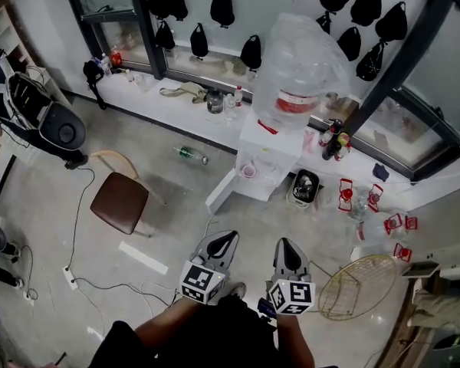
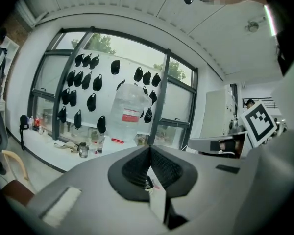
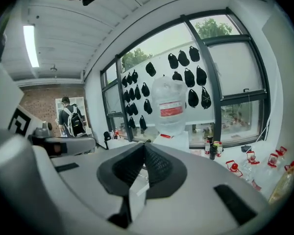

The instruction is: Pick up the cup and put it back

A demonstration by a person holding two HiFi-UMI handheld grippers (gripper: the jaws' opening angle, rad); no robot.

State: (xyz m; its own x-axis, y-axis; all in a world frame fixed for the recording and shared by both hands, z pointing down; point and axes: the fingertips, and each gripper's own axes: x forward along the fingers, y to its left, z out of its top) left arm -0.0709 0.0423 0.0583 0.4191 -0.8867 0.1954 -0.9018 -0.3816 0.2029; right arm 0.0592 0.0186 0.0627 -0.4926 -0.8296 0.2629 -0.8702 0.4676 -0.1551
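Observation:
A small pale cup [image 1: 249,171] sits in the alcove of the white water dispenser [image 1: 270,140], under the big clear bottle [image 1: 299,71]. My left gripper [image 1: 222,243] and right gripper [image 1: 290,254] are side by side low in the head view, well short of the dispenser, both pointing toward it. In the left gripper view the black pads [image 2: 137,168] meet along one ridge with nothing between them. The right gripper view shows its pads [image 3: 159,165] closed together the same way, empty. Both gripper views show the bottle [image 2: 129,114] [image 3: 170,106], while the jaws hide the cup.
A brown stool [image 1: 121,202] stands to the left and a green bottle [image 1: 190,155] lies on the floor. A wire basket [image 1: 358,286], red-capped containers [image 1: 345,194] and a black bin [image 1: 304,186] are on the right. Cables and a power strip [image 1: 69,277] cross the floor. A person with a backpack [image 3: 68,121] stands far off.

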